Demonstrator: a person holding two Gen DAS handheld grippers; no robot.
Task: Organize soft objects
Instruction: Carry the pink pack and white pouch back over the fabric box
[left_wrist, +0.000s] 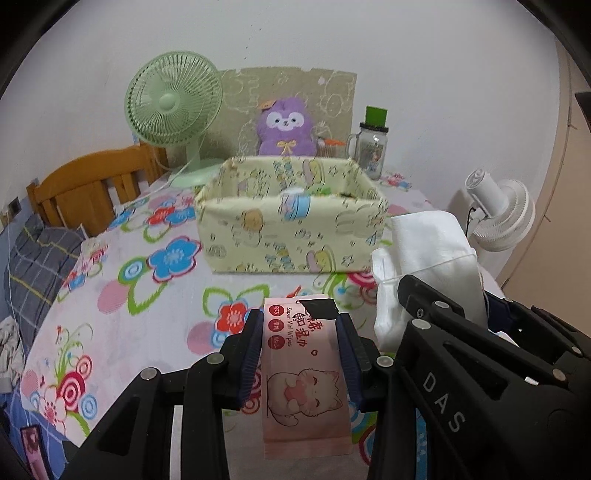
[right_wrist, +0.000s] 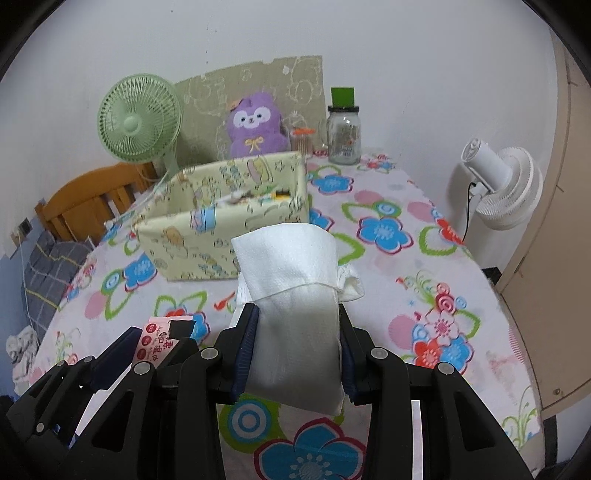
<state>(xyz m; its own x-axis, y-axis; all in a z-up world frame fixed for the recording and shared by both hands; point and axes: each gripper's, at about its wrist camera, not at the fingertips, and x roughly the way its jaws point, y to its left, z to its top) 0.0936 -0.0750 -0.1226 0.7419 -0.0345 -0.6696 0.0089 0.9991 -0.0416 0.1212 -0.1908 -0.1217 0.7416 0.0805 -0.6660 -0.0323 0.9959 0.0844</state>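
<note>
— What stands along the far edge of the flower-print tablecloth (right_wrist: 402, 206)?
— A pale green desk fan (left_wrist: 173, 107) at the far-left corner, a clear glass jar with a green lid (right_wrist: 344, 129) further right.
— And off the table?
— A white fan (right_wrist: 506, 188) beyond its right edge, a wooden headboard (left_wrist: 88, 184) left.

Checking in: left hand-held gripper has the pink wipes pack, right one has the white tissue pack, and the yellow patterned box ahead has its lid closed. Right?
Not quite. The yellow patterned box is open on top, not closed; the right wrist view shows into it. The rest holds: the left hand-held gripper clamps the pink wipes pack, and the right hand-held gripper clamps the white tissue pack.
</note>
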